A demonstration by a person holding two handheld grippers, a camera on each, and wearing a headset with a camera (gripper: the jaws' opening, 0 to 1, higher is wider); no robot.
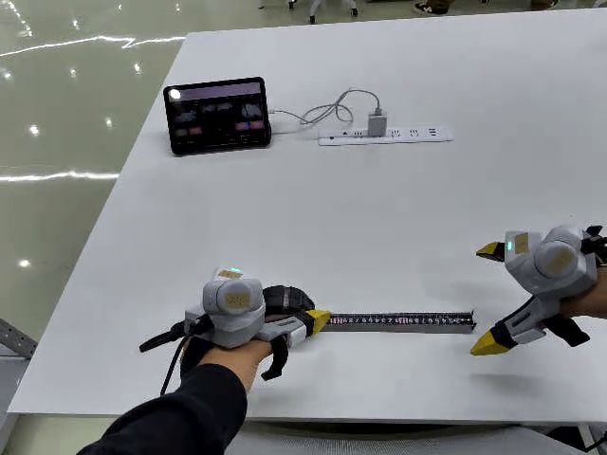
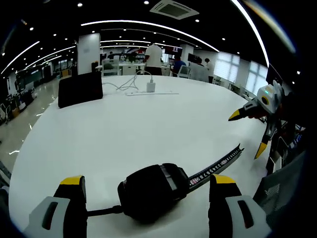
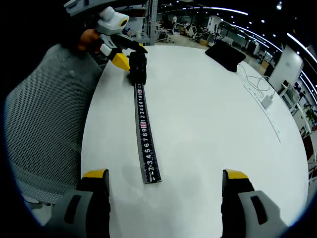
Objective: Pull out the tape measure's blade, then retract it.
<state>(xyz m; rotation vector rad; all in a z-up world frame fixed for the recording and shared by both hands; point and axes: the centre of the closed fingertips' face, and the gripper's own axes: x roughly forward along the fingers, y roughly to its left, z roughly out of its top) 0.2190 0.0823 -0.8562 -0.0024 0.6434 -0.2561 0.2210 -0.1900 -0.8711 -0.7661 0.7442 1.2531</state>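
**Tape measure with its blade drawn out on a white table [image 1: 379,218].** The black tape measure case [image 2: 153,191] lies on the tabletop between the two fingers [image 2: 73,182] of the left gripper [image 2: 147,181]. These fingers stand wide apart, and a gap shows on each side of the case, so neither finger touches it. In the head view the case sits at the near left of the table.

The blade [image 1: 403,320] runs flat along the table from the case toward the right gripper [image 1: 489,297], numbered face up. The right gripper's fingers are likewise spread wide and grip nothing. In the right gripper view the blade tip [image 3: 152,178] rests at the mouth of the gap between them, nearer the finger at the left of that view and touching neither.

On the far side of the table a dark tablet [image 1: 217,115] is propped up. Beside it lies a white power strip [image 1: 384,136] with a charger [image 1: 377,124] plugged in and a cable [image 1: 318,112] leading to the tablet.
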